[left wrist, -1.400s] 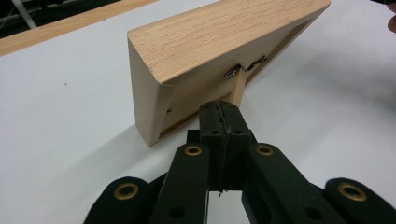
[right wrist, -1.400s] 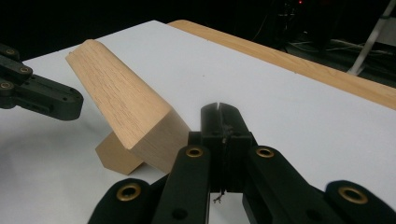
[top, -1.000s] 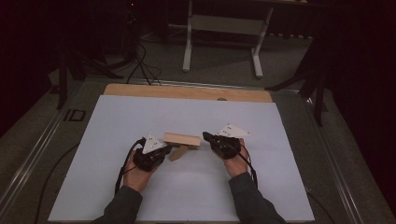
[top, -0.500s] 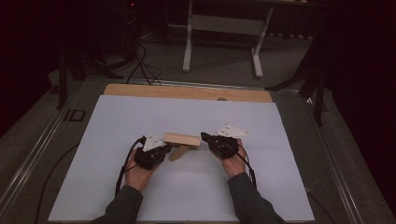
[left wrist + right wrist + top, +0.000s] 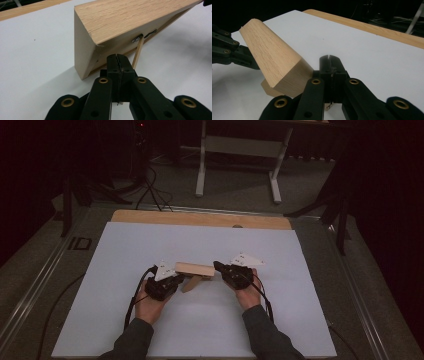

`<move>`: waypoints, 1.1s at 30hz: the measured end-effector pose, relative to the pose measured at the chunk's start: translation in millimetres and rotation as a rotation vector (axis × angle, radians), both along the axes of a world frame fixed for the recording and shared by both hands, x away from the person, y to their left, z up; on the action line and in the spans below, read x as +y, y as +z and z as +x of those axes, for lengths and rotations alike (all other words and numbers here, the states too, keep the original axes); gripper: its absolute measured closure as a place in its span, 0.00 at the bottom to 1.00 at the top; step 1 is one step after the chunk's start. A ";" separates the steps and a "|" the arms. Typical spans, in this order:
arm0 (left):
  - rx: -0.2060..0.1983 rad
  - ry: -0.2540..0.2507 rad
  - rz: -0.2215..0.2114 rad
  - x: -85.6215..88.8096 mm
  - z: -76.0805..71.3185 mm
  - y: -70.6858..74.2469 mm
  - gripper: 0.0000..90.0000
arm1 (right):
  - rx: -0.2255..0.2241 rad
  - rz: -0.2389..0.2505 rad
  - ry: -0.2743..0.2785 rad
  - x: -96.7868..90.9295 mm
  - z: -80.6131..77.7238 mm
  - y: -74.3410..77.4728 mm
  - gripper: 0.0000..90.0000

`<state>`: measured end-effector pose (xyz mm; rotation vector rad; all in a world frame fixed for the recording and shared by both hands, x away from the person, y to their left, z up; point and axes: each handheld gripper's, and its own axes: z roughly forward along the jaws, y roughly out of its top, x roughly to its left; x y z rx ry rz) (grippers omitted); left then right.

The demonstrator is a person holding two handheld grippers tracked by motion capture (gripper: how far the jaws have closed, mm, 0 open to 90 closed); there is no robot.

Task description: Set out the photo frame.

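We work on a white sheet (image 5: 190,330) that covers most of a table, leaving a strip of pale wooden tabletop (image 5: 200,219) bare along the sheet's far edge. Beyond that strip the room is dark: a grey floor, a white metal stand (image 5: 237,147) with two legs, and black cables (image 5: 147,190) trailing from a tripod foot to the left of the stand.

Near the middle of the sheet sits a wooden block (image 5: 195,269), light oak-coloured with a clear straight grain. In the left gripper view the block (image 5: 130,22) has a flat top, a smooth paler end face cut at a slant, and a hollow underside where a thin wooden stick (image 5: 138,51) leans from a small metal fitting down to the sheet. In the right gripper view the block (image 5: 269,55) looks tapered, with one rounded edge.

Our left gripper (image 5: 170,281) lies just at the block's near-left corner, jaws clenched together with nothing between them. Our right gripper (image 5: 222,268) sits at the block's right end, jaws likewise pressed together and empty, beside the wood rather than around it.
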<state>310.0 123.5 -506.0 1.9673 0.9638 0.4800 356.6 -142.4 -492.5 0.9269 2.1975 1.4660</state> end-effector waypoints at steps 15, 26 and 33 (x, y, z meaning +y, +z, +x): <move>0.009 -0.001 -0.006 -3.7 3.2 -2.0 0.99 | 0.000 0.046 -0.014 -1.1 2.4 0.3 0.98; 0.006 0.010 -0.004 -5.5 5.9 -1.7 1.00 | 0.003 0.041 0.009 0.7 2.3 -1.3 0.99; 0.005 0.002 -0.006 -9.4 5.3 1.2 1.00 | 0.001 0.035 0.013 1.8 1.3 -1.8 0.99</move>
